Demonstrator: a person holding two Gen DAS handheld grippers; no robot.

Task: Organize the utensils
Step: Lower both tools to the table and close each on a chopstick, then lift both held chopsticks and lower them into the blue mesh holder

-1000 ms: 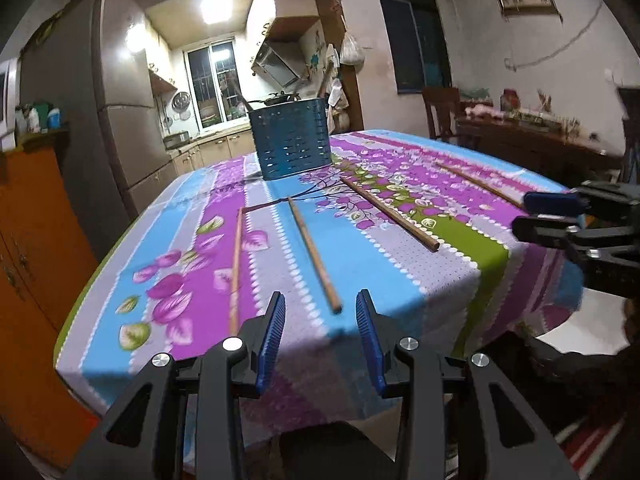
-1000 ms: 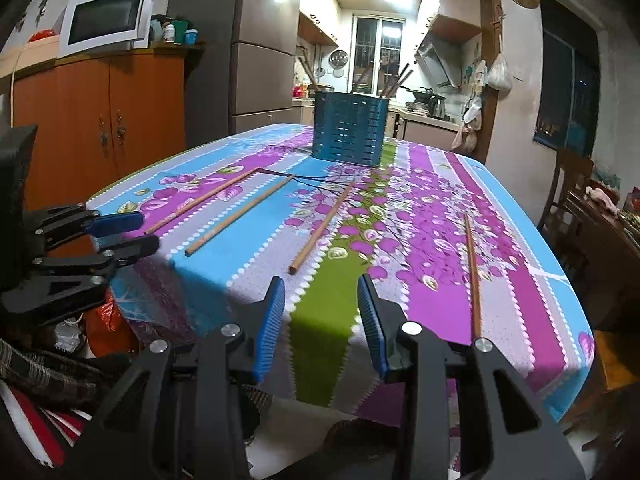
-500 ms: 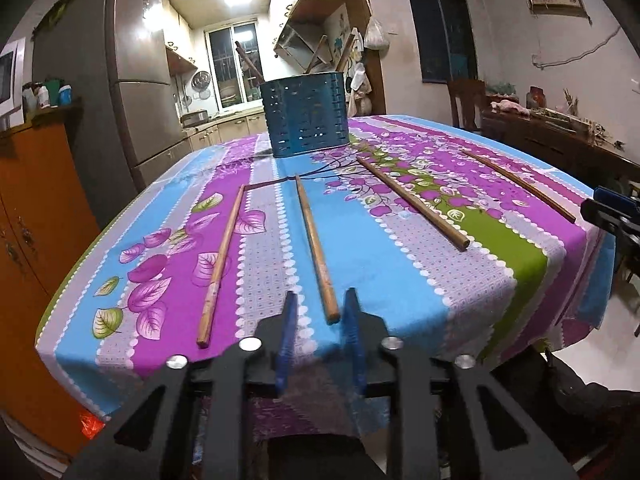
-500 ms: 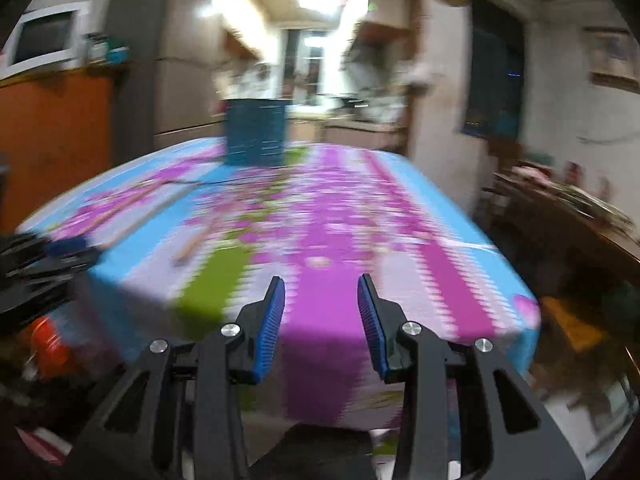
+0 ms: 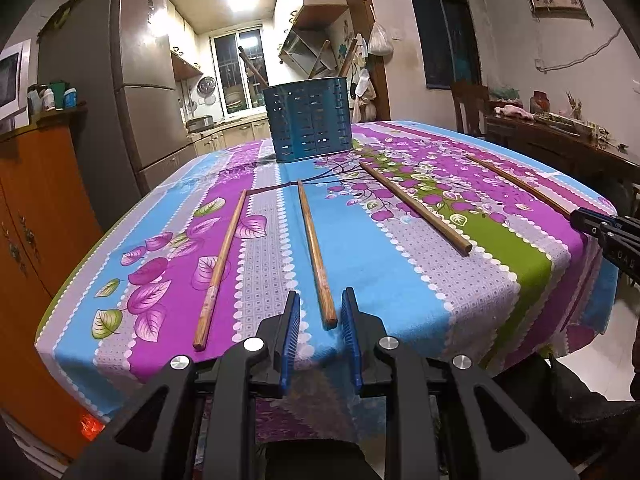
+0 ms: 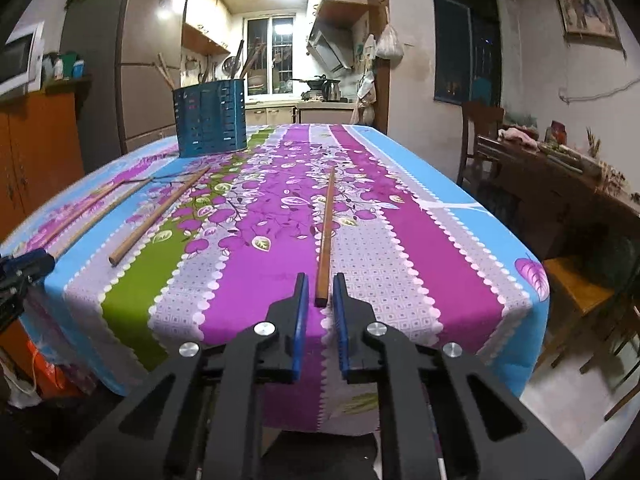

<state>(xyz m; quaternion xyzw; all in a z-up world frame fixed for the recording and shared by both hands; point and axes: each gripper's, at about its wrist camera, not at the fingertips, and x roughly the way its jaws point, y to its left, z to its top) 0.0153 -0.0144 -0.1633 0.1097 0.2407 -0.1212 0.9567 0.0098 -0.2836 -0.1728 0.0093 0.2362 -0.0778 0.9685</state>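
Four wooden chopsticks lie loose on the worktop [image 5: 400,280], one blue slotted holder [image 5: 310,120] stands at the far end with a few sticks already poking out. Left claw [image 5: 319,320] is part open, nothing gripped, the near tip of the second chopstick [image 5: 314,240] sits between its blue pads. Right claw [image 6: 319,300] is narrowly open, the end of the fourth chopstick [image 6: 326,224] between its pads; contact can't be told. First chopstick [image 5: 220,264] and third chopstick [image 5: 416,208] lie apart, untouched.
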